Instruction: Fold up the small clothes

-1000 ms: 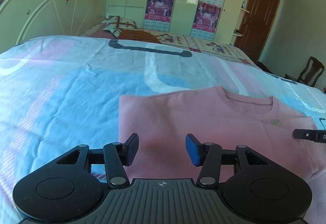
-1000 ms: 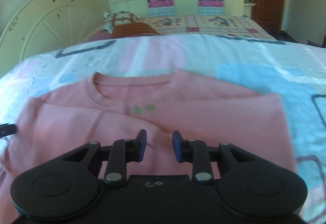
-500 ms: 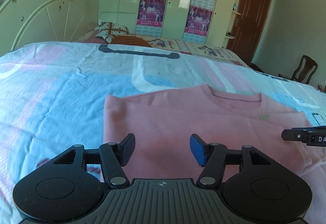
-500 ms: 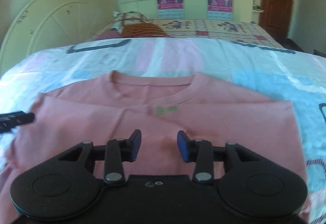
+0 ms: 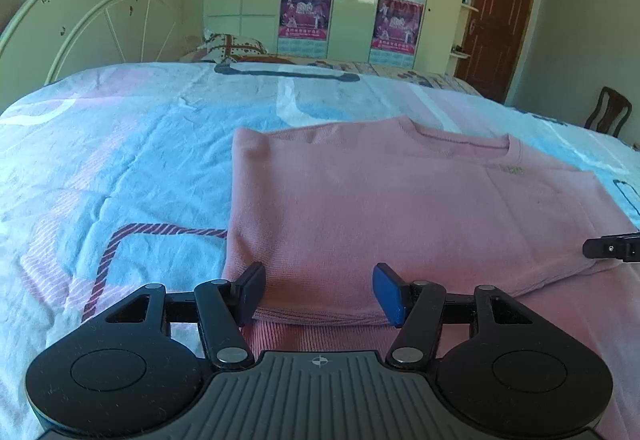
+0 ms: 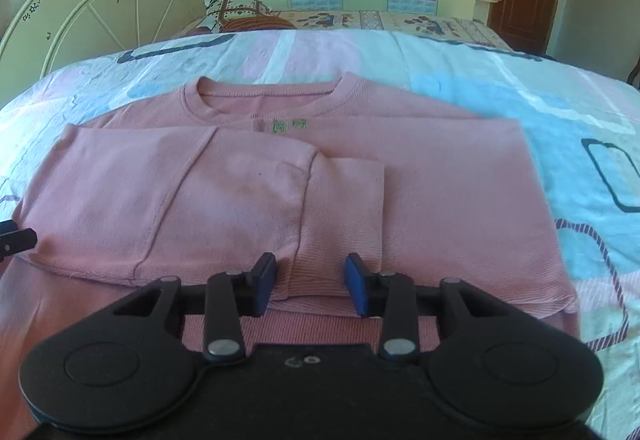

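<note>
Left gripper (image 5: 318, 292): jaws well apart, nothing held, over the hem at the sweater's (image 5: 400, 208) left corner. They have just been opening.

Right gripper (image 6: 310, 290): jaws part open, empty, straddling a cuff (image 6: 340, 224) of the folded-in sleeves; just closed slightly.

Sweater lies flat mid-bed (image 5: 120, 160), neck toward the headboard (image 6: 92, 4).

Risk: pinching only the top layer, or the sheet too, would drag the sleeves out and skew the fold. Uneven lift by the two sides would twist it.
</note>
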Action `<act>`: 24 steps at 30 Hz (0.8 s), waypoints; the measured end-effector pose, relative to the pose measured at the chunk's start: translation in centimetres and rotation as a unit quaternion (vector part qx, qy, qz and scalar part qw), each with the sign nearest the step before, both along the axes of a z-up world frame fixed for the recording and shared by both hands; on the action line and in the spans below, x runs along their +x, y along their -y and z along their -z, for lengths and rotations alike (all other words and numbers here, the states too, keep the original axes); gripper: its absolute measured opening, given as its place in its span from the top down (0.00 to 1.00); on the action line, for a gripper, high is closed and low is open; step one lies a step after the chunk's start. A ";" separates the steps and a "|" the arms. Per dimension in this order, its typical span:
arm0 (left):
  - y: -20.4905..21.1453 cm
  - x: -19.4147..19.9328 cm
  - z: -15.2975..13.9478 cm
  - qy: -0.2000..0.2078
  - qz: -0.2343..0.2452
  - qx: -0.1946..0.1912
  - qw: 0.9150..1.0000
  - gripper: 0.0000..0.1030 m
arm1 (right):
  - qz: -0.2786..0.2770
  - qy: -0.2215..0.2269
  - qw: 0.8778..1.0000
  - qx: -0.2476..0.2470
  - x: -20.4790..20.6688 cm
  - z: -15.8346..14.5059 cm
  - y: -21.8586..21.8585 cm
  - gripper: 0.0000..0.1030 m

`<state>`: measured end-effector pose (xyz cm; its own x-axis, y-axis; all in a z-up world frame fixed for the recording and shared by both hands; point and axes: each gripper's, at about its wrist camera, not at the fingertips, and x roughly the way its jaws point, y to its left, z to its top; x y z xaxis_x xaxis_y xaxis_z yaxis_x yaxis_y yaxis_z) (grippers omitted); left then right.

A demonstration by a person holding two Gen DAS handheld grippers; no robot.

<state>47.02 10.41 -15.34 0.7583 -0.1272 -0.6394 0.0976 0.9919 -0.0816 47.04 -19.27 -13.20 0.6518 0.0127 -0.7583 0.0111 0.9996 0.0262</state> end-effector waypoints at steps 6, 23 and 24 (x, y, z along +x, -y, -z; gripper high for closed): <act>0.3 0.0 1.3 -0.023 0.001 0.029 0.999 0.43 | 0.009 -0.010 1.000 -0.002 -0.3 0.8 0.0 0.65; 1.7 -6.4 -1.4 -0.023 -0.015 0.054 0.998 0.43 | -0.011 0.021 1.000 0.017 -7.0 -2.9 1.4 0.64; 1.8 -7.6 -1.5 -0.023 -0.017 0.056 0.998 0.43 | -0.009 0.024 1.000 0.017 -8.0 -3.2 2.0 0.64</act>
<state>39.42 8.66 -13.86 0.7310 -0.0272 -0.6818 0.0626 0.9977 0.0274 39.02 -21.24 -9.99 0.6863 0.0508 -0.7255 -0.0099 0.9981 0.0605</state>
